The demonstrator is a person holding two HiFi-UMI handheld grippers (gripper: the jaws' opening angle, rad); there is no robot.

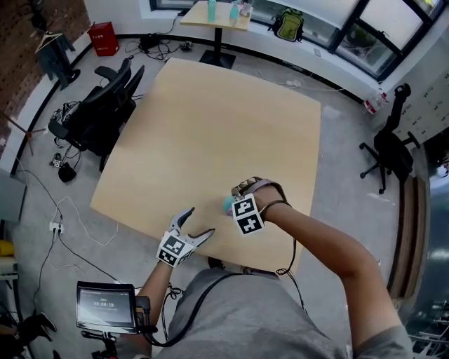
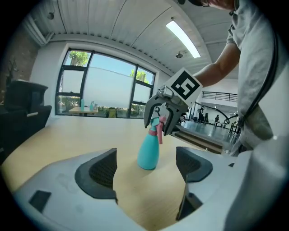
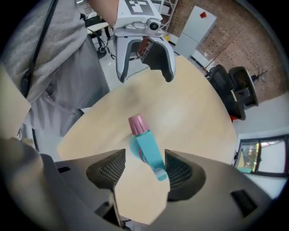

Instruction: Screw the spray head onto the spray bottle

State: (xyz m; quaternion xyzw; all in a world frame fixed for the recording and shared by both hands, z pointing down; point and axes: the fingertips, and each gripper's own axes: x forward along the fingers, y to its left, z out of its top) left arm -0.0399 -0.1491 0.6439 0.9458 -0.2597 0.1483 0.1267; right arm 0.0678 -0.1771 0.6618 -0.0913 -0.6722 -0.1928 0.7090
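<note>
A teal spray bottle with a pink collar and trigger stands upright near the front edge of the wooden table. Its spray head is on top, pink nozzle pointing outward. My right gripper hangs straight down over it, jaws straddling the head; the left pad stands clear of it, so the gripper is open. My left gripper is low at the table's edge, open and empty, facing the bottle a short way off. In the left gripper view the right gripper caps the bottle's top.
Black office chairs stand left of the table, another at the right. A small table with bottles is at the far window. A screen device sits at the lower left. Cables lie on the floor.
</note>
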